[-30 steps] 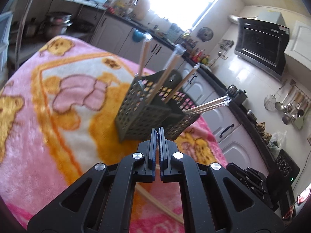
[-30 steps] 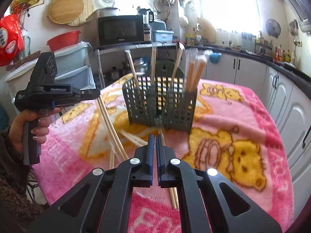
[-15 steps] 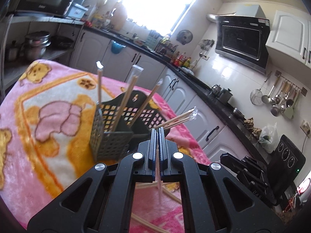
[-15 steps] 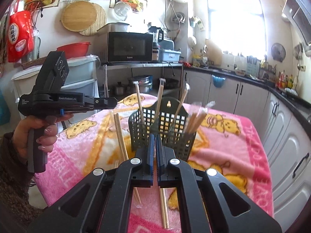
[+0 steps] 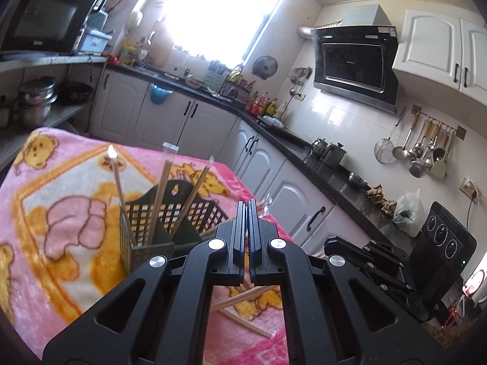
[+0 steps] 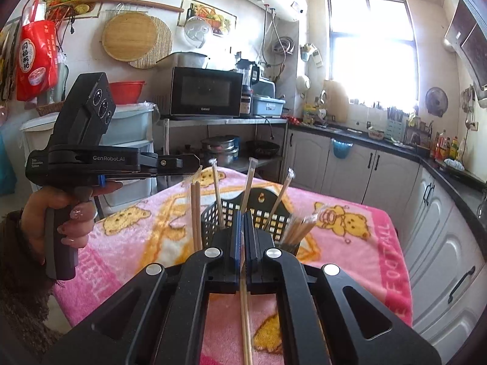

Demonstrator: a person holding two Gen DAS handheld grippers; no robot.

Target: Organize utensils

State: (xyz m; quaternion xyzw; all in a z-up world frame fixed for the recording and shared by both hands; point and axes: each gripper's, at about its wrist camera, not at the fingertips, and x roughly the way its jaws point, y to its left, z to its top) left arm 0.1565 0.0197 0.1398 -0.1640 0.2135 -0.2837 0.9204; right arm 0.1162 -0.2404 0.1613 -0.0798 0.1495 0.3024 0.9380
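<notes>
A dark mesh utensil basket [image 5: 143, 222] [image 6: 219, 213] stands on the pink blanket with several wrapped chopsticks upright in it and a bundle [image 6: 301, 228] leaning in its right part. My left gripper [image 5: 247, 203] [image 6: 194, 162] is shut on a wrapped pair of chopsticks [image 6: 196, 213], which hangs straight down from its tip, left of the basket. My right gripper [image 6: 242, 213] is shut on another pair of chopsticks [image 6: 245, 319] that hangs below its fingers, in front of the basket. Loose chopsticks [image 5: 243, 298] lie on the blanket beneath.
The pink bear blanket [image 5: 61, 213] [image 6: 350, 243] covers the table. A person's hand [image 6: 70, 213] grips the left tool's handle. White cabinets and a dark counter [image 5: 304, 158] run along the right. A shelf with a microwave [image 6: 204, 91] and pots stands behind.
Both grippers have risen above the table, each lifting a pair of chopsticks off the blanket. The basket now sits lower in both views.
</notes>
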